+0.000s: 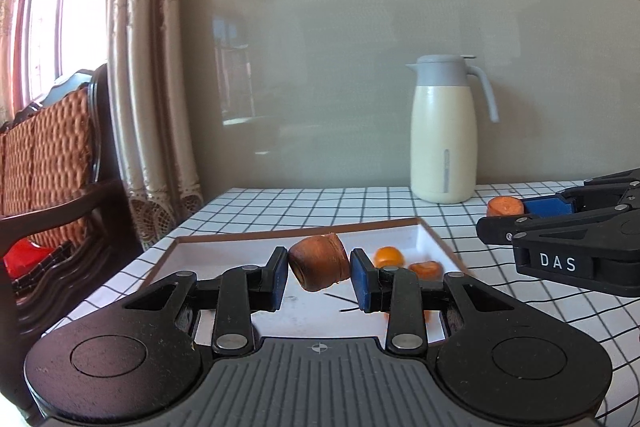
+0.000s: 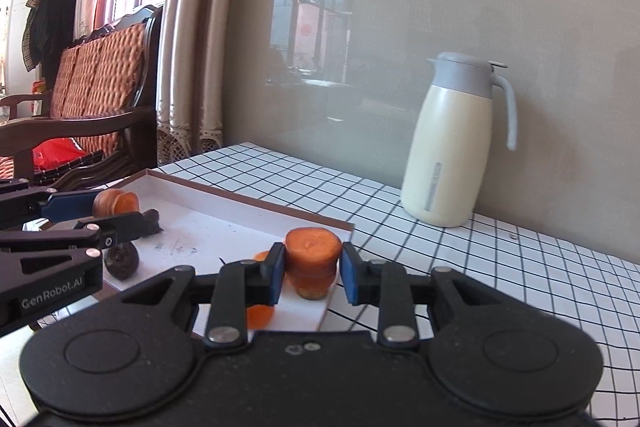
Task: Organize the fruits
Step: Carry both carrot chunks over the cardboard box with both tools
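Observation:
My left gripper [image 1: 319,269] is shut on a brownish carrot chunk [image 1: 316,259], held just above a white tray [image 1: 304,230] with a brown rim. In that tray lie a small orange fruit [image 1: 388,256] and another carrot piece [image 1: 426,269]. My right gripper [image 2: 313,273] is shut on a bright orange carrot chunk [image 2: 313,255] over the tray's near right corner [image 2: 344,227]. From the right wrist, the left gripper [image 2: 116,213] shows at the left with its chunk [image 2: 116,202]. Two dark fruits [image 2: 122,261] [image 2: 152,217] and an orange piece [image 2: 260,313] also lie in the tray.
A cream and grey thermos jug [image 1: 444,131] stands at the back of the checked tablecloth [image 1: 304,203], against the wall. A wooden chair with an orange cushion [image 1: 52,155] and a curtain [image 1: 152,107] are left of the table.

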A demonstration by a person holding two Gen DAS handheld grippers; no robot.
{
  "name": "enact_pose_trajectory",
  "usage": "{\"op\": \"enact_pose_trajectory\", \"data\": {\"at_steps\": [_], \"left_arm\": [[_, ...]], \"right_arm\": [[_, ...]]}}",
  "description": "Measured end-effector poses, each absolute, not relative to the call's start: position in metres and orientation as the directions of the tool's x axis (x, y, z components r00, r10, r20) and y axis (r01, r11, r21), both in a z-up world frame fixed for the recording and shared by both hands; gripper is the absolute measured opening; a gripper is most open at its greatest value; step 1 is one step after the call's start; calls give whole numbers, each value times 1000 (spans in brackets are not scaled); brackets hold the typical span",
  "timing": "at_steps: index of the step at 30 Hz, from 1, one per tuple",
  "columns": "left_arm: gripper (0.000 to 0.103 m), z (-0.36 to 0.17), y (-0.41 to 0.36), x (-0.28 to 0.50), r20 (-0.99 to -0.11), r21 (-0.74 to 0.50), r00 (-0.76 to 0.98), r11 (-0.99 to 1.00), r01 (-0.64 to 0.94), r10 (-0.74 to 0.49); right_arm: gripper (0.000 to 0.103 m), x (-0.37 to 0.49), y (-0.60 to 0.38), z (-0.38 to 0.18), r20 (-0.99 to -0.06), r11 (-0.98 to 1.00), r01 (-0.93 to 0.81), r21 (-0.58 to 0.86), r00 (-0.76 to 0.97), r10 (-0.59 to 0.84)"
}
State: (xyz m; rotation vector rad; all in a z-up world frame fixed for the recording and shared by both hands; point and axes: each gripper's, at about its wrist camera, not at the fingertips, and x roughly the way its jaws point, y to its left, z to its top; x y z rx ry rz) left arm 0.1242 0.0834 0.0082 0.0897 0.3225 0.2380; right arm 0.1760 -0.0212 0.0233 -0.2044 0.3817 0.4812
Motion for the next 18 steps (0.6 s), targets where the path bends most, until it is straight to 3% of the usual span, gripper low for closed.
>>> {"op": "enact_pose_trajectory", "data": {"at_steps": [18], "left_arm": [[34,12,167,123,-287,86,877,922,-378,386]], "right_arm": [[21,191,26,27,-404,834,-544,-96,787,467]]}}
